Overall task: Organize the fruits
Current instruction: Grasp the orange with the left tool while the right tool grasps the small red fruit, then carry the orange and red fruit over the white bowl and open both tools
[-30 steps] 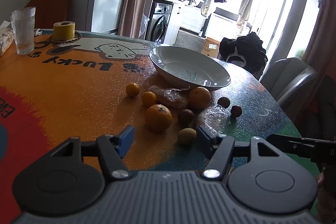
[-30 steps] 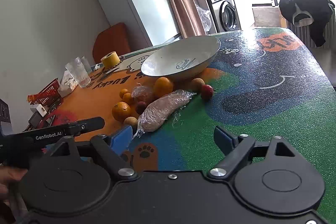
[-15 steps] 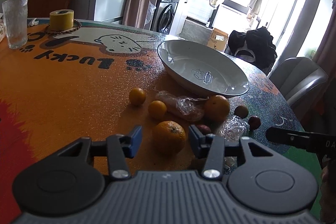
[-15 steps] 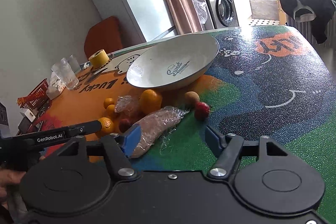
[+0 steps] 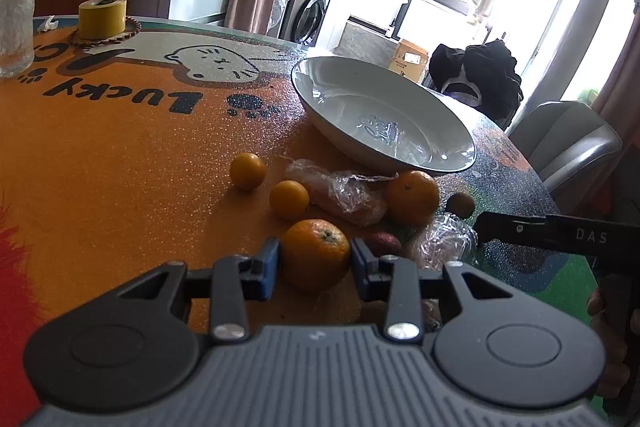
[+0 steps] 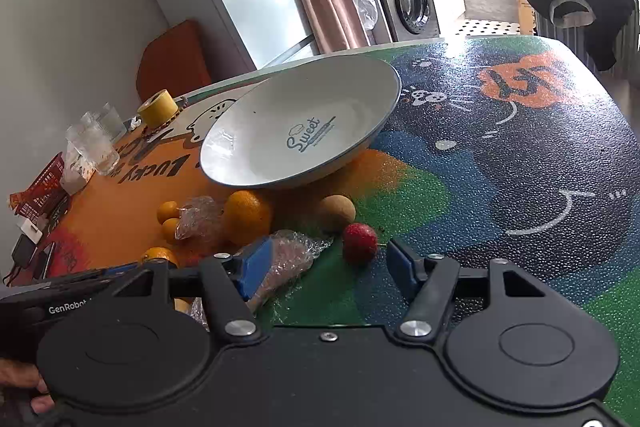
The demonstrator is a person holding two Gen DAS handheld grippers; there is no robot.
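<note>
A white bowl (image 5: 400,123) stands on the table, also in the right wrist view (image 6: 304,131). Fruits lie before it: a large orange (image 5: 315,254), a second orange (image 5: 412,197), two small oranges (image 5: 247,171), plastic-wrapped pieces (image 5: 340,195), a red strawberry-like fruit (image 6: 359,242) and a brown round fruit (image 6: 336,213). My left gripper (image 5: 315,263) has its blue pads against both sides of the large orange, which rests on the table. My right gripper (image 6: 326,265) is open, the red fruit between its fingers near the tips, a wrapped piece (image 6: 288,259) by its left finger.
A yellow tape roll (image 5: 102,17) and a glass (image 5: 15,27) stand at the far left of the printed tablecloth. A grey chair (image 5: 568,143) stands beyond the table's right edge. Red packets and small devices (image 6: 36,203) lie at the table's left side.
My left gripper moved forward and narrowed until its pads closed on the large orange. My right gripper advanced toward the red fruit, which now sits between its open fingers.
</note>
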